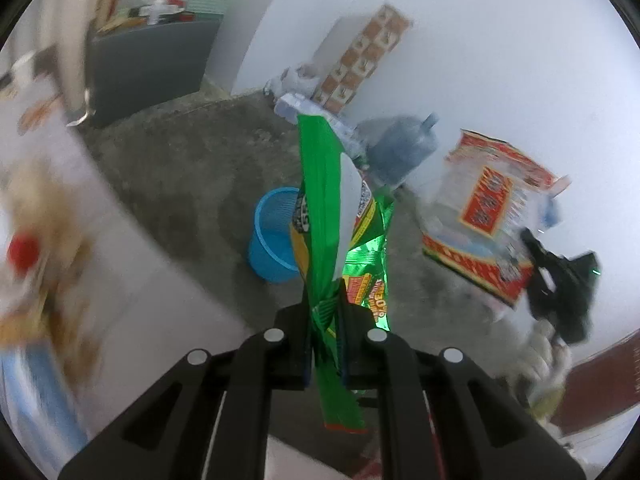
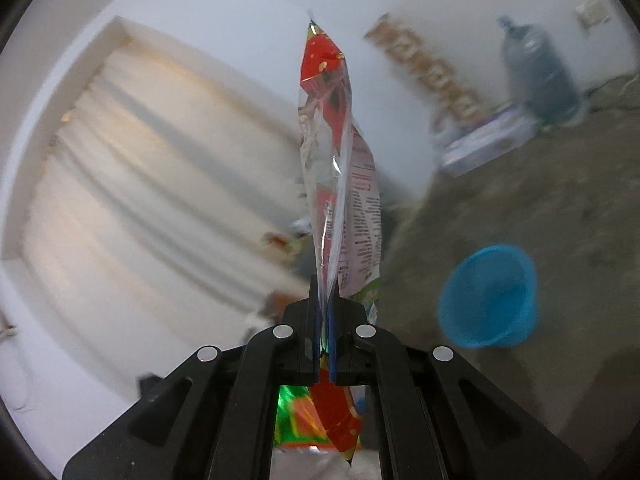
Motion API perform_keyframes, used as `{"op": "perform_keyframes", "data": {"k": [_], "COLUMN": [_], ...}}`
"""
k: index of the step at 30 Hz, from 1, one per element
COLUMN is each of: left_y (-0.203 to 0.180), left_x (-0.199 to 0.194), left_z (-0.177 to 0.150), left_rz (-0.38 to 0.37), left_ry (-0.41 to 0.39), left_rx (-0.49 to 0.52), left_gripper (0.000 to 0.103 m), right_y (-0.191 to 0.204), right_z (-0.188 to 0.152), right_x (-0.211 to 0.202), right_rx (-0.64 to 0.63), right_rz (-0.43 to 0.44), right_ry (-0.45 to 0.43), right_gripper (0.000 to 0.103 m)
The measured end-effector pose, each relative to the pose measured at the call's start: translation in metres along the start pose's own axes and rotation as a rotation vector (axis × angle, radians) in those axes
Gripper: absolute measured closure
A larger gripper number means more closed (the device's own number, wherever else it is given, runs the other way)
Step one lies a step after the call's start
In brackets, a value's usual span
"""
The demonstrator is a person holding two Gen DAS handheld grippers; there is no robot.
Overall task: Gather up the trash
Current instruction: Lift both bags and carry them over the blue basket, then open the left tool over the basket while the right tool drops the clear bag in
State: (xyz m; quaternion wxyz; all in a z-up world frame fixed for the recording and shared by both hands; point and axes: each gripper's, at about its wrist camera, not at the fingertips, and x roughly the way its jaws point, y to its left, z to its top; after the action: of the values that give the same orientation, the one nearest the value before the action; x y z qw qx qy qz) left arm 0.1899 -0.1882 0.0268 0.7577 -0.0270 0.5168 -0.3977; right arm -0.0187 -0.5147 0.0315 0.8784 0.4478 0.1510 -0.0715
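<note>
My left gripper (image 1: 326, 312) is shut on a green snack wrapper (image 1: 324, 208) that stands up between its fingers. Beyond it a blue mesh bin (image 1: 274, 236) stands on the grey floor. My right gripper (image 2: 325, 312) is shut on a red and clear snack wrapper (image 2: 332, 152), seen edge-on. In the left wrist view that same wrapper (image 1: 484, 216) hangs in the air at right, held by the other gripper (image 1: 560, 284). The blue bin (image 2: 490, 298) lies low right of my right gripper.
A white table edge (image 1: 132, 240) with blurred litter is at left. A large water bottle (image 1: 400, 152), a flat pack of bottles (image 1: 304, 108) and a patterned box (image 1: 360, 60) stand by the white wall. A dark cabinet (image 1: 148, 68) is at the back left.
</note>
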Motion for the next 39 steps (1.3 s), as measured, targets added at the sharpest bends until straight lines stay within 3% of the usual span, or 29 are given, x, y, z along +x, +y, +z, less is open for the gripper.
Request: {"op": "perform_keyframes", "data": {"k": [5,10,17,23,25,27,28,29,31,33,39], "left_y": [-0.021,-0.022,0.000,0.014,0.016,0.018,0.019,0.021,0.024,0.024,0.022], "left_x": [0.093,0.188,0.301,0.358,0.372,0.383,0.386,0.386,0.386,0.381,0.341], "left_z": [0.059,0.089,0.107,0.121,0.122,0.121,0.121,0.120,0.122,0.124,0.143], "left_rz": [0.140,0.223,0.301,0.302,0.305,0.292,0.285,0.281,0.275,0.270,0.254], "left_ry": [0.097,0.170,0.260,0.254,0.250,0.264,0.272,0.270,0.265,0.263,0.207], "left_rx": [0.056,0.090,0.114,0.075,0.062,0.050,0.042,0.030,0.026,0.021,0.004], "left_gripper": [0.094,0.094,0.093,0.090,0.085,0.069,0.056,0.050,0.047,0.047,0.047], "right_y": [-0.030,-0.063,-0.111,-0.123,-0.129,-0.140,-0.143,-0.149,-0.160,-0.167,-0.175], "right_z": [-0.002,-0.009,-0.011,-0.020,-0.028,-0.038,-0.041,-0.048,-0.058,-0.066,-0.064], "right_x": [0.056,0.129,0.217,0.255,0.271,0.289,0.296,0.305,0.317,0.320,0.311], "right_rx": [-0.063,-0.128,-0.151,-0.189,-0.206,-0.227,-0.234,-0.239,-0.239,-0.237,-0.198], "right_rz": [-0.193,-0.321,-0.397,-0.455,-0.474,-0.495,-0.503,-0.514,-0.531,-0.541,-0.530], "right_ry": [0.038,0.125,0.222,0.263,0.280,0.305,0.324,0.354,0.413,0.450,0.441], "right_gripper": [0.101,0.101,0.101,0.101,0.101,0.096,0.093,0.081,0.070,0.070,0.061]}}
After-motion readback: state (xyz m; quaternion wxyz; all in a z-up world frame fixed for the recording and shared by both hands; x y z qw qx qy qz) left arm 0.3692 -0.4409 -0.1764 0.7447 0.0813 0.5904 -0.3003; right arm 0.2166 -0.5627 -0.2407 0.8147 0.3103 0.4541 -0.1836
